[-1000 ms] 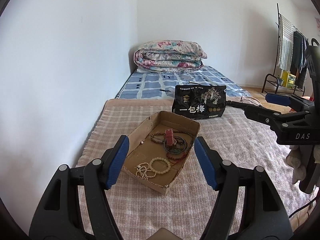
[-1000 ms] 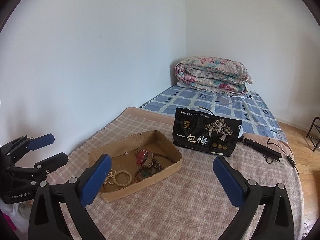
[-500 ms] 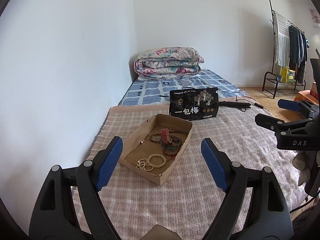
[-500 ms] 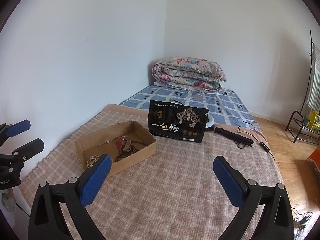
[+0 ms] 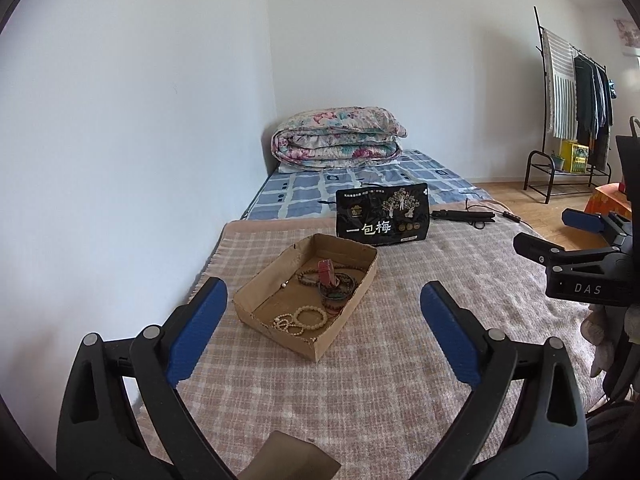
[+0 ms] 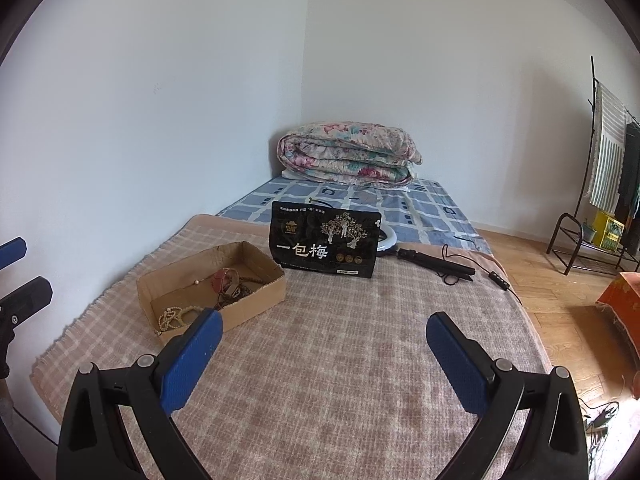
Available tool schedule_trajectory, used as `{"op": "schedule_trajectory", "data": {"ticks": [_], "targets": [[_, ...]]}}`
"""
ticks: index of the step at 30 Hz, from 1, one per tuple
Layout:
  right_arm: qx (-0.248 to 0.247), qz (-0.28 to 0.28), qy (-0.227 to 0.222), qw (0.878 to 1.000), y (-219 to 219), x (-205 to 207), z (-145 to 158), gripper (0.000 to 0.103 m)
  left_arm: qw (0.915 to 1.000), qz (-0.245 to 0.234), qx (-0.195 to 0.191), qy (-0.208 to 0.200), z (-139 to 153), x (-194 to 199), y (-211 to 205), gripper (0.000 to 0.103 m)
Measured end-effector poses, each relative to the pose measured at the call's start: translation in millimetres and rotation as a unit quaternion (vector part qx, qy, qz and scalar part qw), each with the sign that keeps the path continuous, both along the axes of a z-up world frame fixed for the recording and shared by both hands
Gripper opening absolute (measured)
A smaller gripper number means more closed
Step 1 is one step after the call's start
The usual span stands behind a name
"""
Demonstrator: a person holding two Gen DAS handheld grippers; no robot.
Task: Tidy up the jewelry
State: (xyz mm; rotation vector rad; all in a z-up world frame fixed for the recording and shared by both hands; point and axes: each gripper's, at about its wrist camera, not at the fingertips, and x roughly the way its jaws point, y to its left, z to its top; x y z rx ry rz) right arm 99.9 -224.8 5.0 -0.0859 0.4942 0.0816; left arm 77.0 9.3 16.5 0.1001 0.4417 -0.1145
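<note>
Hovering over the near end of a bed, the left gripper [image 5: 322, 320] is seen with its blue fingers [image 5: 196, 330] spread wide; they have just been opening further, and nothing is caught between them. The right gripper [image 6: 322, 354] is likewise held over the bed with its fingers [image 6: 454, 362] spread wide and nothing between them. A pink checked blanket [image 6: 340, 360] is laid across the near part of the bed.

Just beyond the left gripper, a shallow cardboard box [image 5: 308, 300] is set on the blanket, toward the wall side. The jewelry is gathered inside it: pale bead bracelets [image 5: 304, 318] at the near end, dark bead bracelets [image 5: 336, 292] with a small red piece [image 5: 326, 272] toward the far end, and a single loose bead [image 5: 284, 285] on the box floor.

Behind the box a black bag [image 6: 326, 246] with white characters is stood upright. A black rod with a cable [image 6: 436, 266] is laid to its right. Farther back, a blue checked sheet [image 6: 420, 204] is uncovered, and a folded floral quilt [image 6: 348, 154] is stacked in the corner against the white walls. A clothes rack [image 5: 576, 120] is stood on the wooden floor at far right.
</note>
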Motion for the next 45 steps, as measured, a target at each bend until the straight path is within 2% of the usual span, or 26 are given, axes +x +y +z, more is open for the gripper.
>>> {"op": "schedule_trajectory", "data": {"ticks": [4,15,45], "targets": [[-0.002,-0.003,-0.004,1.000,-1,-2,1,0.103,1.0000,0.006,-0.001,0.002,0,-2,1,0.102],[-0.011,-0.002,0.010,1.000,1,3,-5,0.103,0.9994,0.030,-0.011,0.015,-3,-1,9,0.103],[-0.005,-0.013,0.034,0.999,-5,11,-12,0.103,0.9992,0.038,-0.001,0.015,-5,-1,6,0.103]]}}
